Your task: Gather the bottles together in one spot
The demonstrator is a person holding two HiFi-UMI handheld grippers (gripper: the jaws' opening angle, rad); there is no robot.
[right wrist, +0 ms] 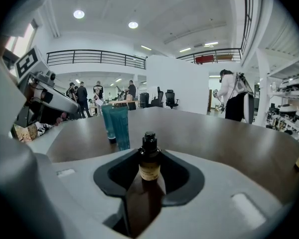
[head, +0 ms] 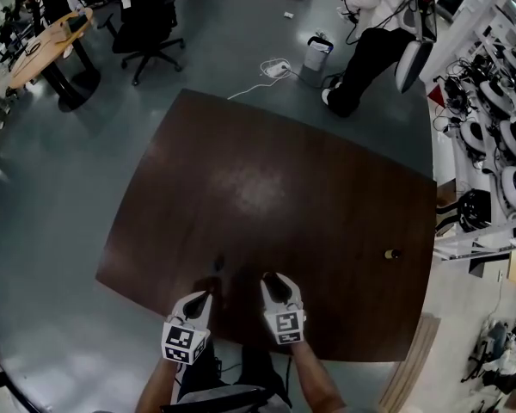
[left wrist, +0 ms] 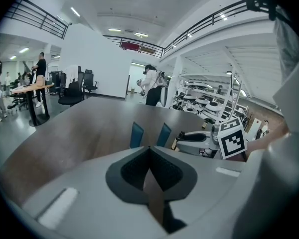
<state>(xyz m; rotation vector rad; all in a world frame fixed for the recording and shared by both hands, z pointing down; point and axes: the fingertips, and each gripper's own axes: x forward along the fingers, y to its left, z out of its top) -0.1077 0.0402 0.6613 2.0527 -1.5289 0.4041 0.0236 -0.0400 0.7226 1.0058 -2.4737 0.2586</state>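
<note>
In the right gripper view a small brown bottle [right wrist: 149,169] with a black cap stands upright between the jaws of my right gripper [right wrist: 149,152], which is shut on it just above the dark brown table [head: 275,179]. Two teal tubes [right wrist: 117,123] stand upright close ahead and to its left. They also show in the left gripper view as teal tubes [left wrist: 149,135] just beyond my left gripper [left wrist: 149,149], whose jaws are shut on nothing. Another small bottle [head: 392,254] stands alone near the table's right edge. Both grippers, left [head: 206,297] and right [head: 272,280], are at the near edge.
A person in a white top [head: 374,24] stands beyond the table's far edge, beside a small bin [head: 317,53] and a floor cable. A black office chair [head: 150,24] and a round table [head: 47,46] are far left. Equipment shelves [head: 499,136] line the right.
</note>
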